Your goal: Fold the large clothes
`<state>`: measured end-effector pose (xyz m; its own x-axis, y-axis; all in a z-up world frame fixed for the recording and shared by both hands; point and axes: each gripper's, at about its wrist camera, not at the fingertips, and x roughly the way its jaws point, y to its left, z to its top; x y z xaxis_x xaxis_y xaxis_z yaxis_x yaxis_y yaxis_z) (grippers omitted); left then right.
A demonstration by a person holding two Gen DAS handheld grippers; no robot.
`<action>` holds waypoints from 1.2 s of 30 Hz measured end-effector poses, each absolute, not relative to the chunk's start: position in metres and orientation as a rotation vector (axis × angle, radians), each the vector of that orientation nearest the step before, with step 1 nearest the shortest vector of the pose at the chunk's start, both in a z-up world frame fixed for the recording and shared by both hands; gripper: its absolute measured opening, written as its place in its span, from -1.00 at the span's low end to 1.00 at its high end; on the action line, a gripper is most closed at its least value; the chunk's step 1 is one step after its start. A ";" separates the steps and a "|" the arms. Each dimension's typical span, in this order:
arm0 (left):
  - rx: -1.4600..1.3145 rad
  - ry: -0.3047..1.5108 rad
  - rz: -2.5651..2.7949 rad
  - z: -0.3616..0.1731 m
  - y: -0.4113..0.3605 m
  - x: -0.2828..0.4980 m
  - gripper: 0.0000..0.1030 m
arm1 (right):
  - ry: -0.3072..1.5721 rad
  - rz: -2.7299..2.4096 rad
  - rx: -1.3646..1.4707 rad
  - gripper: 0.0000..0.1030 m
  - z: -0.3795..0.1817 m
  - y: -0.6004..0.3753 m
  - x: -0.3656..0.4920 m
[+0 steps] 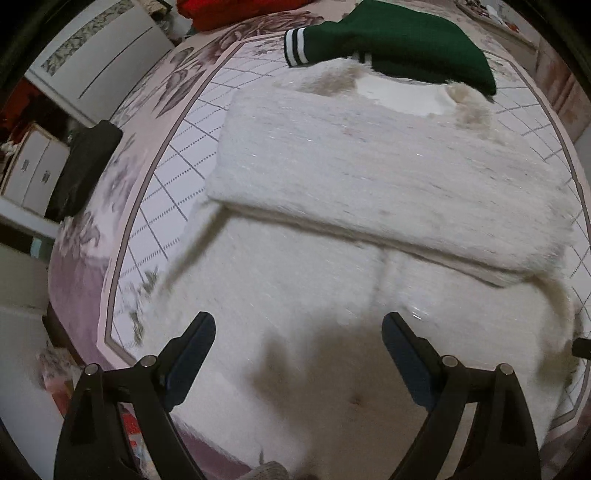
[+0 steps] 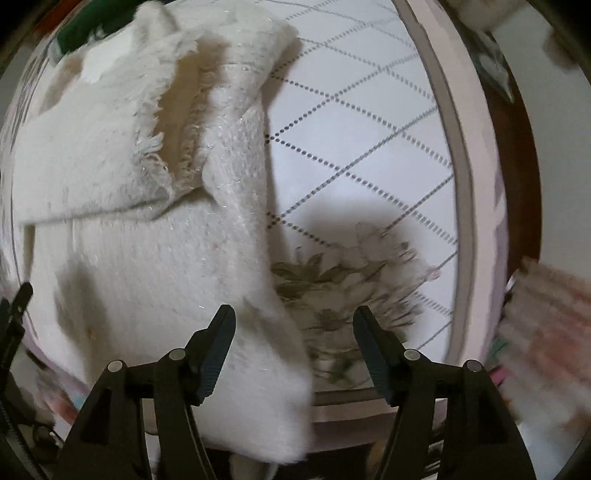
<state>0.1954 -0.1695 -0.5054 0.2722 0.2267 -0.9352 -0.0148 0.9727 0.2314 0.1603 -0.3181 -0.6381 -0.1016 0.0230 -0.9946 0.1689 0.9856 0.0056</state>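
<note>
A: What's the task's thing, and where does it lie?

B: A white fuzzy sweater (image 1: 388,177), spread on a bed. In the left wrist view a broad part is folded across the upper body as a wide band, its lower edge a thick fold line. In the right wrist view (image 2: 140,236) a frayed, ribbed edge gapes open near the top, and one corner of the sweater hangs over the near edge of the bed.

A: And the grippers?

B: The left gripper (image 1: 298,332) hovers above the lower part of the sweater, jaws spread wide, nothing between them but the cloth lying below. The right gripper (image 2: 294,325) points down at the sweater's right edge; its jaws stand well apart, gripping nothing, with the edge of the sweater under the gap.

A: What's around it?

B: The bedspread (image 1: 173,192) is white with a dotted diamond grid, a mauve border band and flower prints; one flower print (image 2: 343,291) sits just beside the sweater. A dark green garment (image 1: 399,40) with white-striped cuffs lies past the sweater's neck, overlapping it. A black folded item (image 1: 85,170) rests near the bed's left edge, and something red (image 1: 236,11) lies at the far end. White cabinets (image 1: 37,166) stand beyond the bed.
</note>
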 end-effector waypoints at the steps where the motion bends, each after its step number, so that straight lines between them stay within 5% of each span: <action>1: 0.191 1.287 0.176 -0.505 -0.179 0.189 0.79 | 1.658 -0.103 0.107 0.36 -0.634 -0.322 0.163; 9: 0.191 1.330 0.280 -0.502 -0.273 0.126 0.79 | 1.610 0.083 -0.121 0.37 -0.628 -0.363 0.161; 22: 0.644 1.322 0.187 -0.577 -0.453 0.036 0.79 | 1.697 0.069 -0.193 0.37 -0.665 -0.454 0.145; 26: 0.743 1.353 0.240 -0.615 -0.451 0.048 0.84 | 1.701 0.056 -0.186 0.37 -0.683 -0.467 0.156; 36: 0.724 1.318 0.417 -0.605 -0.396 0.105 0.80 | 1.708 0.082 -0.122 0.37 -0.712 -0.469 0.203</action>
<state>0.1046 -0.3960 -0.6045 0.2231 0.6551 -0.7219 0.1212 0.7162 0.6873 0.2026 -0.4685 -0.7118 -0.1377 -0.0336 -0.9899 -0.1281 0.9916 -0.0159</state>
